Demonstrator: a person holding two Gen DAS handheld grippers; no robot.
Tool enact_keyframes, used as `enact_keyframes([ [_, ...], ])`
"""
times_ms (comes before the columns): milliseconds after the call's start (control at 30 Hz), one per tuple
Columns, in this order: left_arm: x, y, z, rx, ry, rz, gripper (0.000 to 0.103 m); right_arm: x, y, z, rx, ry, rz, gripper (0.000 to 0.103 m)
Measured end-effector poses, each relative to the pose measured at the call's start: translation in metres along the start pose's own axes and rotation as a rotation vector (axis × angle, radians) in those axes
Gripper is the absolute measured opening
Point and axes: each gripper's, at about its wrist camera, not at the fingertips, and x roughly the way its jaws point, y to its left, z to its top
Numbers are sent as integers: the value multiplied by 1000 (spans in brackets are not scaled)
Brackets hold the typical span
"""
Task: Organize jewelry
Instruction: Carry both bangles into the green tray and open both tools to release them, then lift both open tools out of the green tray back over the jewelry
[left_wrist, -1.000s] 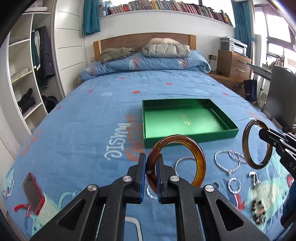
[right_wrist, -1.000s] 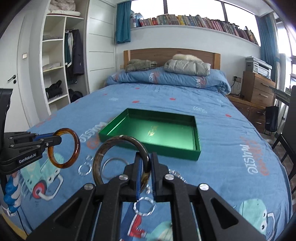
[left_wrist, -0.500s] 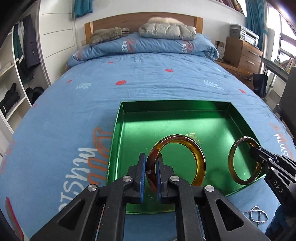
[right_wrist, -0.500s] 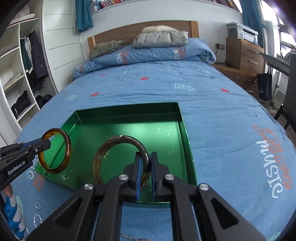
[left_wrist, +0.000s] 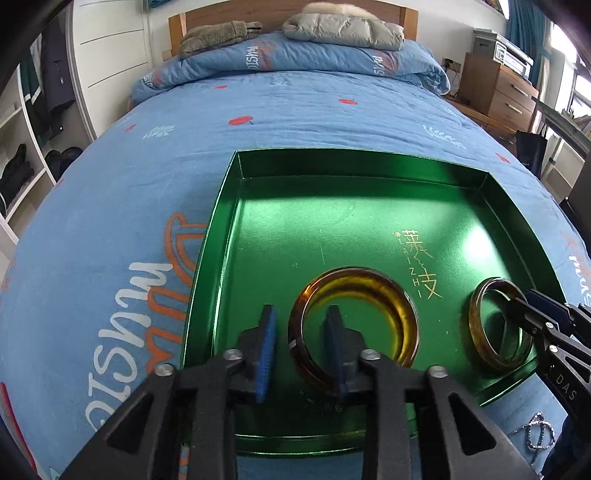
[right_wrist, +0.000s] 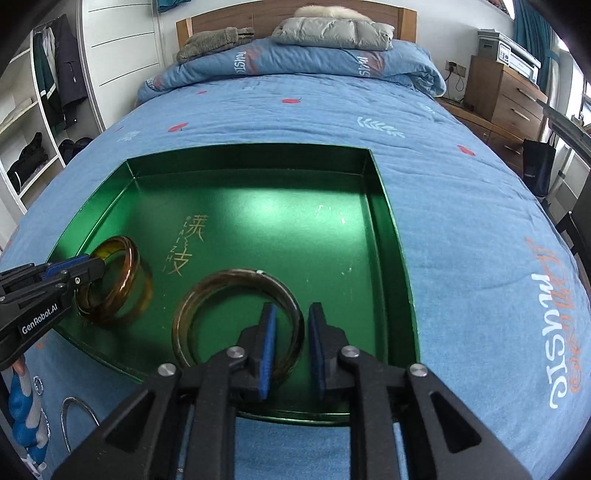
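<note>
Amber bangles (left_wrist: 354, 317) lie in tray (left_wrist: 332, 221)

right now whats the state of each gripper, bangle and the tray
left gripper: open, straddling the amber bangle's rim
right gripper: open, straddling the dark bangle's rim
amber bangle: released, lying in the tray
dark bangle: released, lying in the tray
green tray: on the bed, holding both bangles

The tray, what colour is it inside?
Shiny green, with gold lettering on the tray floor; the left wrist view shows it best.
</note>
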Motion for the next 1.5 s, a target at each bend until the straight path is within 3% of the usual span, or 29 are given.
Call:
enact_keyframes([
  [33,-5,1,-1,-6,-12,-1,54,-7,-1,1,10,-16,14,28],
  [233,-71,5,-19,14,-108,15,66,-76,-5,-14,37,-131,53,34],
  [567,-190,20,-99,24,-199,66,70,-200,-1,-83,30,-233,50,41],
  [800,-257,22,-156,12,-254,102,85,-268,8,-134,1,-272,34,50],
  [1167,-327,17,-211,9,-337,124,91,-327,20,-196,2,-315,45,61],
  [1500,-333,26,-233,-10,-339,116,91,-333,16,-224,15,-303,39,64],
])
